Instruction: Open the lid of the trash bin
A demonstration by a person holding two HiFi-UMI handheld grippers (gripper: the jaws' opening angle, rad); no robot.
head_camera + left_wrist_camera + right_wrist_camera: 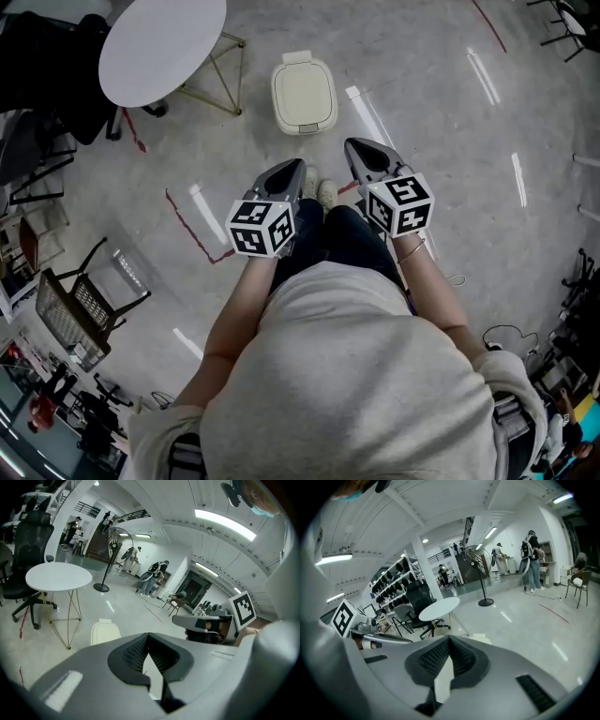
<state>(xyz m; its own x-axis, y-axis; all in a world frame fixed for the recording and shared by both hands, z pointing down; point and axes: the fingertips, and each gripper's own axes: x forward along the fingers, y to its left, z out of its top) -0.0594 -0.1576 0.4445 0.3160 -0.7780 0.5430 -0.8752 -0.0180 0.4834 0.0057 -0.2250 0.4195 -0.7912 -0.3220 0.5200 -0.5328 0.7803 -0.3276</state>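
Grey left gripper (296,167) and grey right gripper (358,146) pinched shut tip to tip, empty. Well short of the cream rounded plastic trash bin (304,94), lid down, straight ahead. Nearly hidden behind jaws in right gripper view; shows whole in head view, round white table (161,37) left of bin.

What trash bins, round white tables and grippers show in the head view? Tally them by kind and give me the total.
Trash bin: 1
Round white table: 1
Grippers: 2, the left gripper and the right gripper
Total: 4
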